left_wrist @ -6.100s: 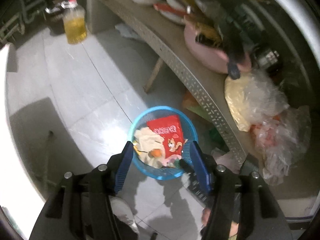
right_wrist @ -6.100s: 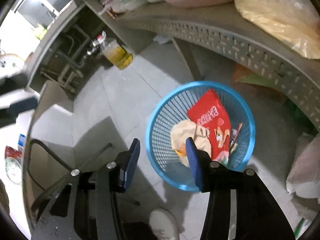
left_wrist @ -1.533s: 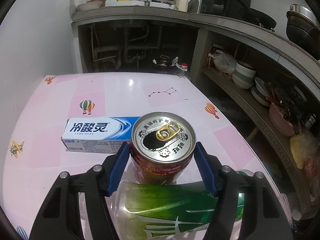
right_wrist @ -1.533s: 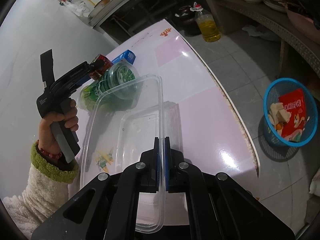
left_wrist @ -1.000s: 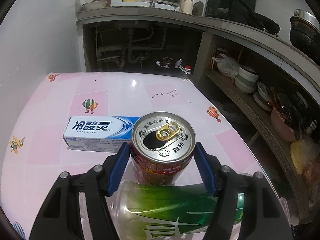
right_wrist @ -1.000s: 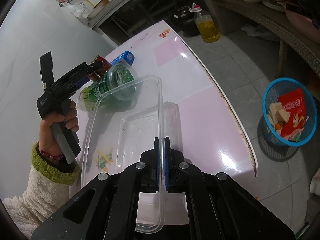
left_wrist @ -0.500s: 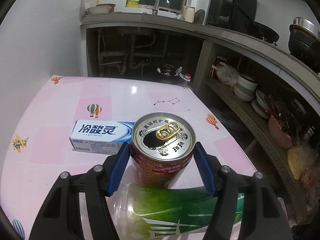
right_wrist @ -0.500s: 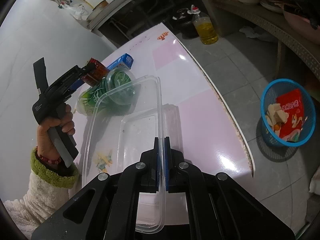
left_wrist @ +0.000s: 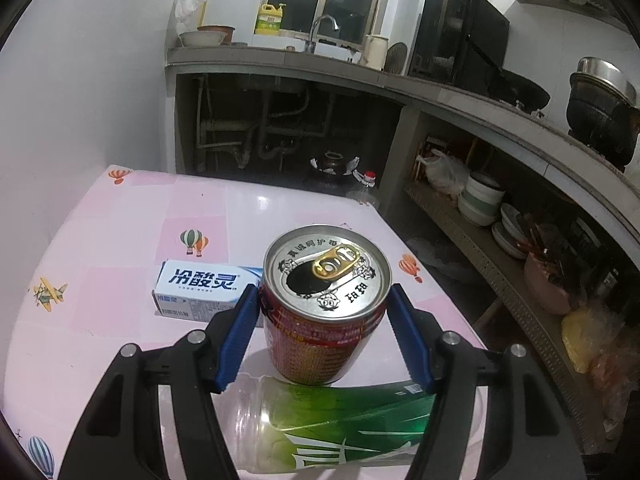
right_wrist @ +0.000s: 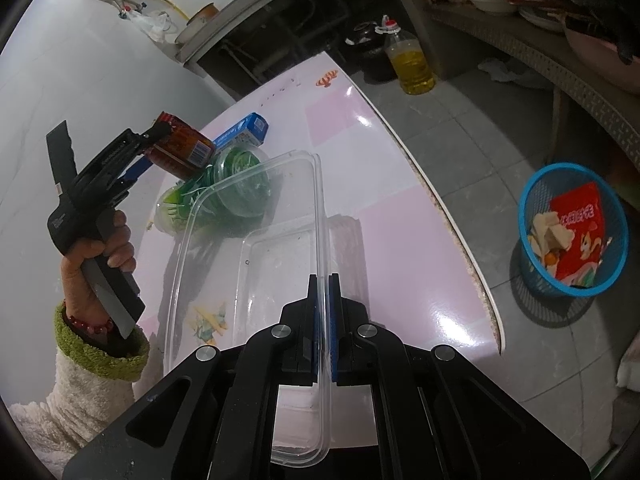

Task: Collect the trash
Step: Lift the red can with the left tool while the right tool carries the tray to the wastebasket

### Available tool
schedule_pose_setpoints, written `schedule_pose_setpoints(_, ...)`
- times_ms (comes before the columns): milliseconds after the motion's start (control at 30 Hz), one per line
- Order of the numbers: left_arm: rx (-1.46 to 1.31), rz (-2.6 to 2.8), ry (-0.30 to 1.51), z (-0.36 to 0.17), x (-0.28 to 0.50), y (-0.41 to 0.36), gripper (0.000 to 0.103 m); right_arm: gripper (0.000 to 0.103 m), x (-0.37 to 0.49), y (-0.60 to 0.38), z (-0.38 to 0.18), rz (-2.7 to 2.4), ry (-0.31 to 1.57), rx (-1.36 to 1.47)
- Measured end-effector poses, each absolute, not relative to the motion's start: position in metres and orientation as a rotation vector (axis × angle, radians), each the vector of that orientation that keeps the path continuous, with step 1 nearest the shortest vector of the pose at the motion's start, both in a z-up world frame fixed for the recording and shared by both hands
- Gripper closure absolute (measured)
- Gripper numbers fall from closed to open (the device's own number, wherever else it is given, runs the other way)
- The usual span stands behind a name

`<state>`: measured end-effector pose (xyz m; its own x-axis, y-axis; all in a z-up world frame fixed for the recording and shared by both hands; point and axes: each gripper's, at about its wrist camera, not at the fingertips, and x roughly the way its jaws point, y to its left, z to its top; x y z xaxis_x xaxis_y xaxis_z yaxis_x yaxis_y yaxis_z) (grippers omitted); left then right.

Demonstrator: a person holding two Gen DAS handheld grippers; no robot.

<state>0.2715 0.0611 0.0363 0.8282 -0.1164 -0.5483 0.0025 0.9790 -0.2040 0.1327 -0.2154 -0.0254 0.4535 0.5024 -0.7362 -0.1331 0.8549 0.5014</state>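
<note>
Left claw (left_wrist: 320, 332) grips the can (left_wrist: 326, 304) above the tabletop (left_wrist: 120, 280), hiding part of the toothpaste box (left_wrist: 200, 290); bottle (left_wrist: 340, 428) is cut off below. Right claw (right_wrist: 323, 320) pinches the clear tray (right_wrist: 248, 248) rim, blurring whatever's behind. Basket (right_wrist: 572, 232) sits on the floor.

The glossy pink-and-white table (left_wrist: 120, 292), printed with balloons and a small plane, carries a blue-and-white toothpaste box (left_wrist: 200, 294) and a green-labelled plastic bottle (left_wrist: 344, 424) lying on its side.
</note>
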Motion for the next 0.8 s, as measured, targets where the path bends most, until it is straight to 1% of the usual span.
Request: schedule_pose_setpoints(800,-0.237,-0.115,0.505,0.078,0.227,0.068,0.040,0.100,0.119,-0.222,-0.017,0.385,0.979,0.391)
